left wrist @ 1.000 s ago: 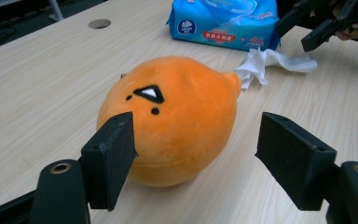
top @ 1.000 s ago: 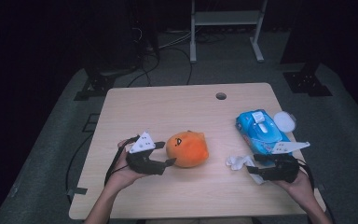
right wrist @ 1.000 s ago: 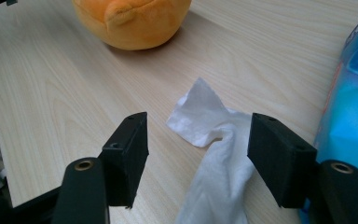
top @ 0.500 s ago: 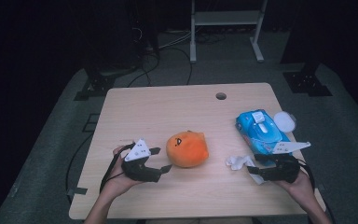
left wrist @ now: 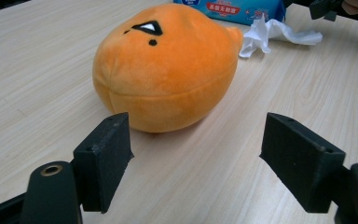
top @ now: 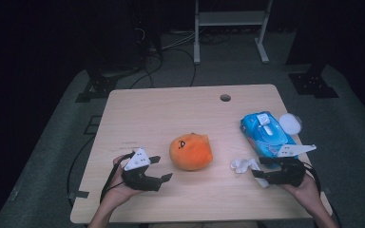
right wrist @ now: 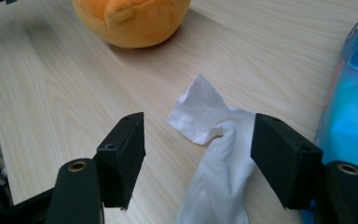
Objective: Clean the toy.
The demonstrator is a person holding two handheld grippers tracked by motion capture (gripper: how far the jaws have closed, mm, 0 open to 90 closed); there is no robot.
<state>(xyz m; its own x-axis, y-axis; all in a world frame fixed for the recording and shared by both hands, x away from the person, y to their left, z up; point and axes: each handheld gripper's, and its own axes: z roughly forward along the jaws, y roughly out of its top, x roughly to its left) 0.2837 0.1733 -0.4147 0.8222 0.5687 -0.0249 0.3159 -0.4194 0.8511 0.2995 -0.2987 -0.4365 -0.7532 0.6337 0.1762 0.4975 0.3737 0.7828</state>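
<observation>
Left gripper (top: 164,169): jaws wide apart, have just been opening; nothing between them, bare wood in the gap in the left gripper view (left wrist: 196,163); aimed at the plush, close to it, not touching.
Right gripper (top: 258,167): jaws wide, nothing pinched; crumpled tissue lies in the gap; one pad (right wrist: 284,158) right against its edge, the other clear of it.
Orange plush toy (top: 190,151): round, small black face marks on top; rests on the table near the middle of the front half, between the two grippers; also in the left gripper view (left wrist: 165,65).
Tissue (top: 244,165): white, crumpled, flat on the table just ahead of the right gripper, near the pack; (right wrist: 214,140) in the right gripper view.
Wet-wipe pack (top: 266,133): blue, on the right side of the table, just beyond the right gripper.
White lid (top: 290,123): round, beside the pack's far end at the table edge.
Table (top: 171,114): light wood, round hole (top: 225,98) near the far edge.
In the way: nothing between left gripper and plush.
</observation>
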